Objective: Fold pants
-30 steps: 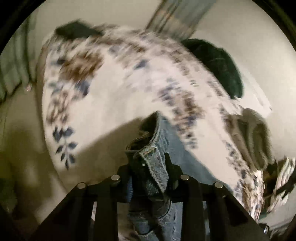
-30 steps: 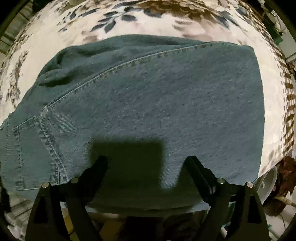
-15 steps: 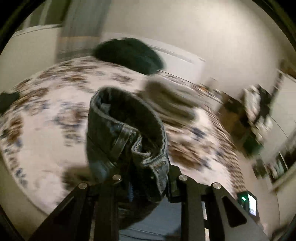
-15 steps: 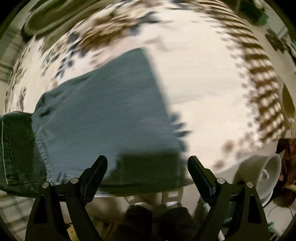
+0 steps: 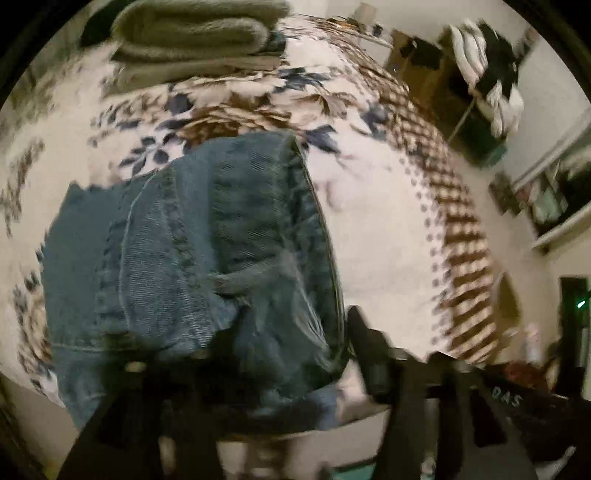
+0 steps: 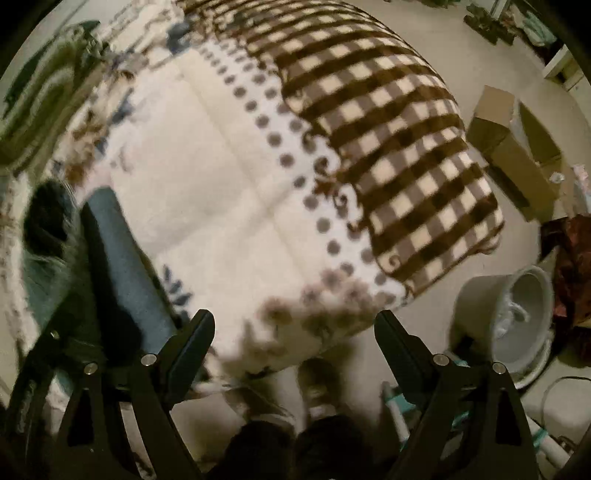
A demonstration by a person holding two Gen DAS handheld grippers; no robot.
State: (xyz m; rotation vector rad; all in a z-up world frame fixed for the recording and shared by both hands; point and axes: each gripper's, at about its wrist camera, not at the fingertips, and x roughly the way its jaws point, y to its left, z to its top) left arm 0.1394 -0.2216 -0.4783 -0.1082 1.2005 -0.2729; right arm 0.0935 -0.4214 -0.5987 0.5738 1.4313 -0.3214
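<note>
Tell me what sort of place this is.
Probably a bedroom at home: a bed under a floral and checked blanket, folded towels stacked at its far end, and cardboard boxes on the floor.

A home bedroom: patterned blanket (image 6: 229, 192) on a bed, folded towels (image 5: 192, 29).

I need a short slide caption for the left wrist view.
Left tool opening over folded jeans on a floral blanket.

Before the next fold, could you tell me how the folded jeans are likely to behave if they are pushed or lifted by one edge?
The jeans will probably sag rather than hold shape: the denim already bunches into soft creases. They look fairly heavy, with several thick layers stacked. Pushed across the fleecy blanket, they would likely drag and rumple rather than slide.
</note>
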